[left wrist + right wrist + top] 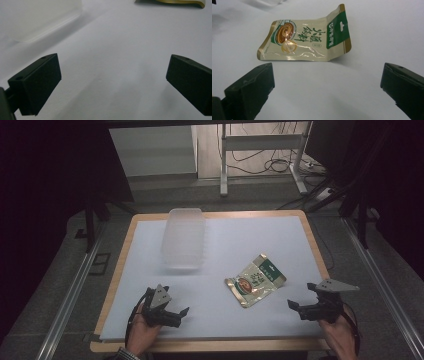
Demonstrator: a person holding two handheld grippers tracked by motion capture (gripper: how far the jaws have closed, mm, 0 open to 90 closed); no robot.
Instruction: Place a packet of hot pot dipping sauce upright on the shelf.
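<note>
A pouch (255, 281) lies flat on the white tabletop (250, 232), right of the middle and toward the near edge. It is gold with a green header strip and a round food picture on its face; in the right gripper view the pouch (305, 41) has its green end curled up off the surface.

The right hand-held gripper (296, 307) sits low near the front right corner, pointed at the pouch and near it without touching. Its jaws stand wide apart with nothing between them; in its own view the right hand-held gripper (327, 85) frames bare tabletop just short of the pouch.

The left hand-held gripper (179, 316) rests near the front edge on the left, well apart from the pouch, jaws likewise spread and empty.

A clear plastic tub (184, 238) stands farther back on the left half, apart from the pouch and both grippers.
</note>
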